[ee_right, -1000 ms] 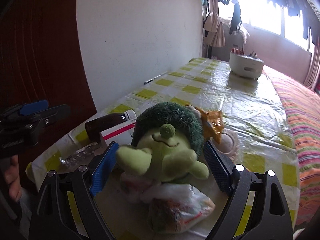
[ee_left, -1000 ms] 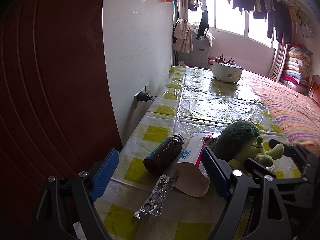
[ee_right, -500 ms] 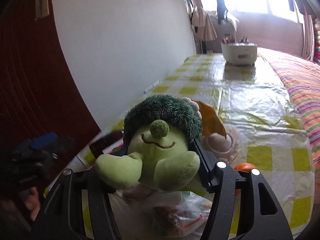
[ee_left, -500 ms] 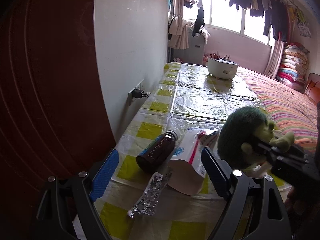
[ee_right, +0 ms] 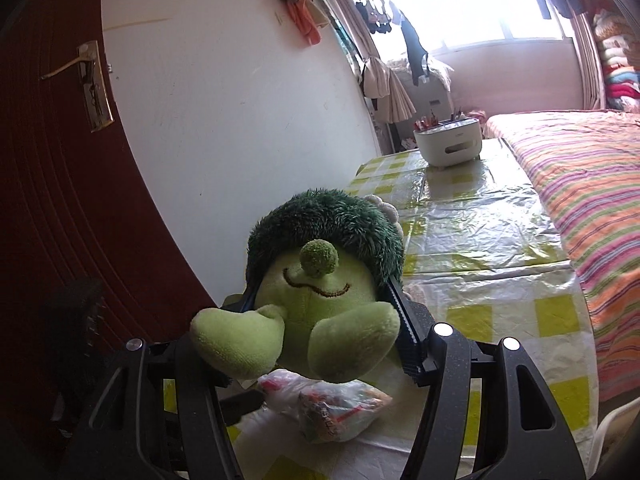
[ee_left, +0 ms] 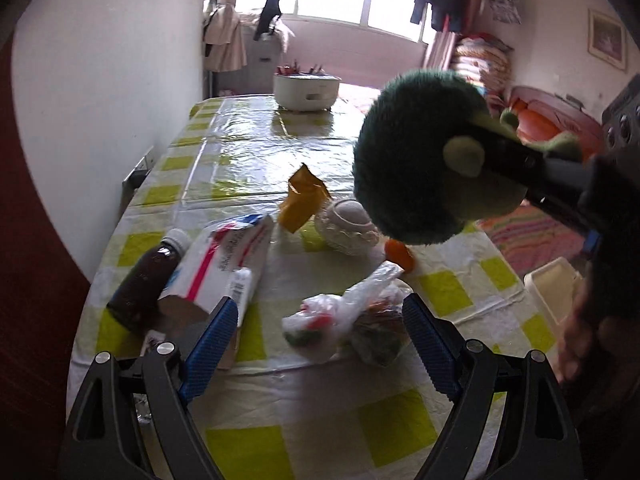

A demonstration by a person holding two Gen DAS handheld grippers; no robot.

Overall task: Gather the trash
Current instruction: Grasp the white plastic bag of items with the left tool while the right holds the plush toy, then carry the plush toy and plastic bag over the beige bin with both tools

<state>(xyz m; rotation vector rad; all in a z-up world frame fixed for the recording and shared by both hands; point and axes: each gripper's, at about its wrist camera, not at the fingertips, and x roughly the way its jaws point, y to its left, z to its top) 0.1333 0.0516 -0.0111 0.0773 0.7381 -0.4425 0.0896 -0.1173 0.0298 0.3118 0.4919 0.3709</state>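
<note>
My right gripper [ee_right: 320,308] is shut on a green plush hedgehog [ee_right: 320,280] and holds it above the table; the toy also shows in the left wrist view [ee_left: 424,160]. My left gripper [ee_left: 316,332] is open and empty, low over the table's near end, with a knotted plastic bag of trash [ee_left: 344,320] between its fingers. That bag lies under the toy in the right wrist view [ee_right: 332,404]. A brown bottle [ee_left: 144,276], a white and red carton [ee_left: 224,264], a yellow wrapper [ee_left: 302,200] and an orange piece [ee_left: 398,252] lie on the table.
The table has a yellow-checked plastic cloth [ee_left: 248,152]. A white pot [ee_left: 306,90] stands at its far end. A white foam ring [ee_left: 348,224] lies mid-table. A cream bin [ee_left: 552,292] sits off the right edge. A striped bed [ee_right: 580,184] runs along the right; wall and door are left.
My right gripper closed on the plush hedgehog and lifted it off the table. My left gripper swung right, from over the bottle and carton to over the plastic bag.
</note>
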